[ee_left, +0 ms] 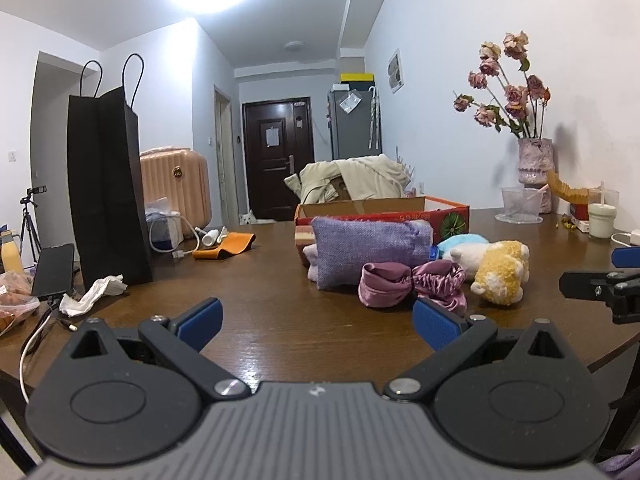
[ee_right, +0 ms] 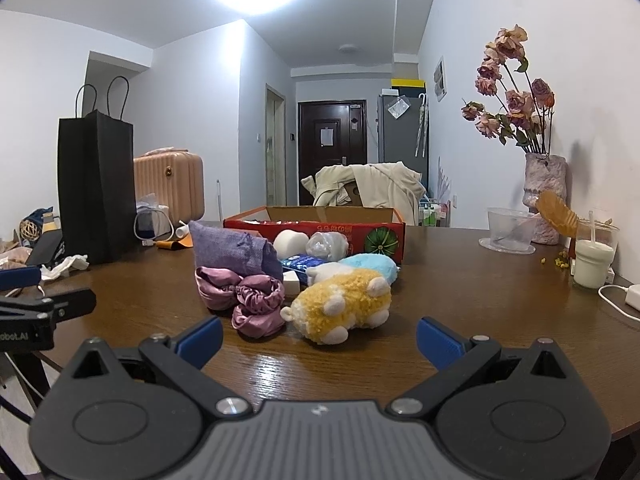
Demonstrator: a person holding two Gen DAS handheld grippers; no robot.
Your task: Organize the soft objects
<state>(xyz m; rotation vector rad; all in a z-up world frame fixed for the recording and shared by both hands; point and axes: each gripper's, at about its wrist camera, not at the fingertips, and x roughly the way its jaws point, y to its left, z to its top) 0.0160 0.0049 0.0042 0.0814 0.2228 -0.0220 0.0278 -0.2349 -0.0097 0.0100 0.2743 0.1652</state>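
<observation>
Brown wood bench (ee_left: 260, 280) carries a heap of soft things in front of the red cardboard box (ee_right: 384, 236): a purple pillow (ee_left: 368, 248) leaning at the box's near side, a mauve satin scrunchie (ee_right: 248, 296) just before the pillow, and a yellow plush toy (ee_right: 344, 304) beside it (a blue plush (ee_right: 372, 264) lies behind, nearer the box). Left gripper (ee_left: 318, 318) and right gripper (ee_right: 318, 336) hover short of the heap, jaws spread wide, both empty.
</observation>
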